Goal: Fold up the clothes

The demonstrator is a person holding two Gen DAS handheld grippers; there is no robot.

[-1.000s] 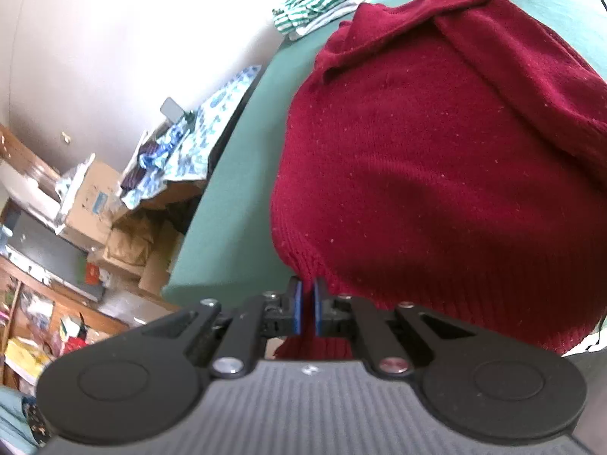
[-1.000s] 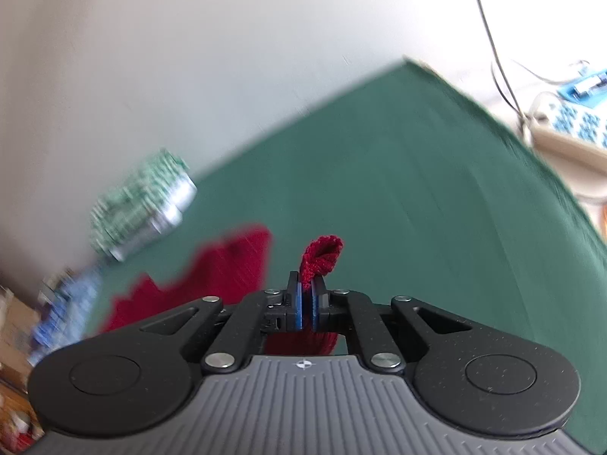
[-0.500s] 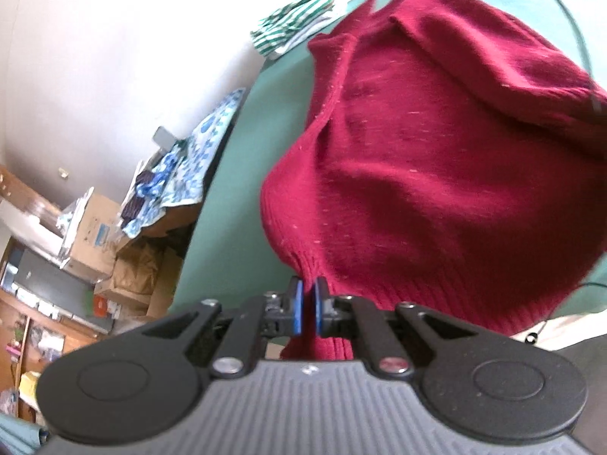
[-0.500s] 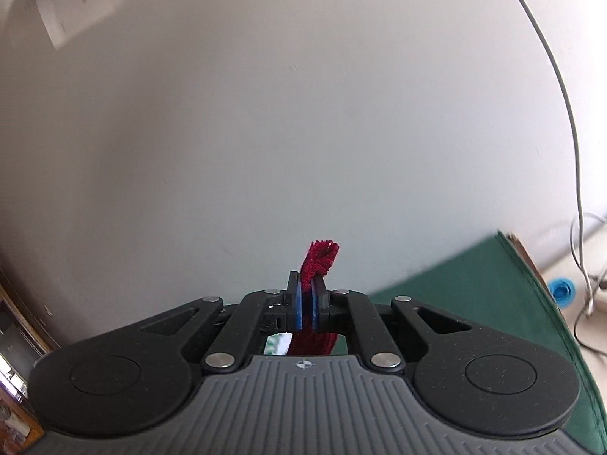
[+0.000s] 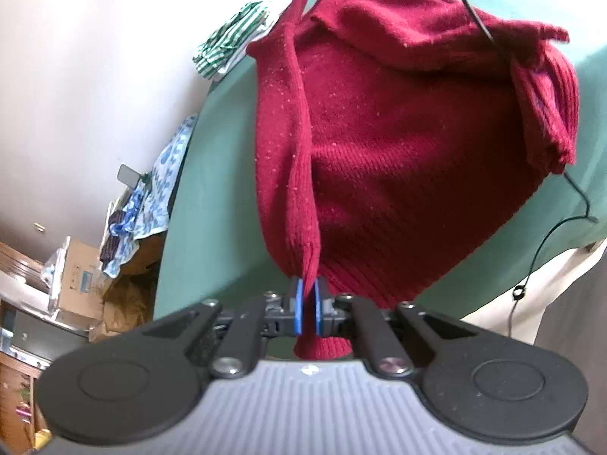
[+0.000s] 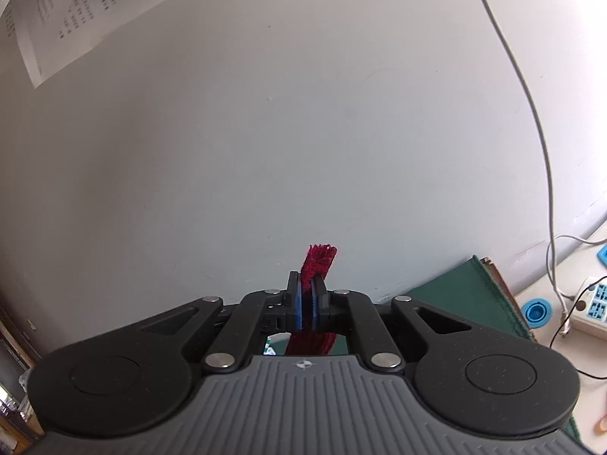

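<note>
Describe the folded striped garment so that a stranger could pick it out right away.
Start at the green table and follow it to its far corner by the wall. The folded striped garment lies there, behind the red sweater; only it has green and white stripes.

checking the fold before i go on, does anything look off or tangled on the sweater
Yes: a thin black cable runs across the red sweater near its bunched right side and trails off the green table. It could snag as the sweater lifts.
</note>
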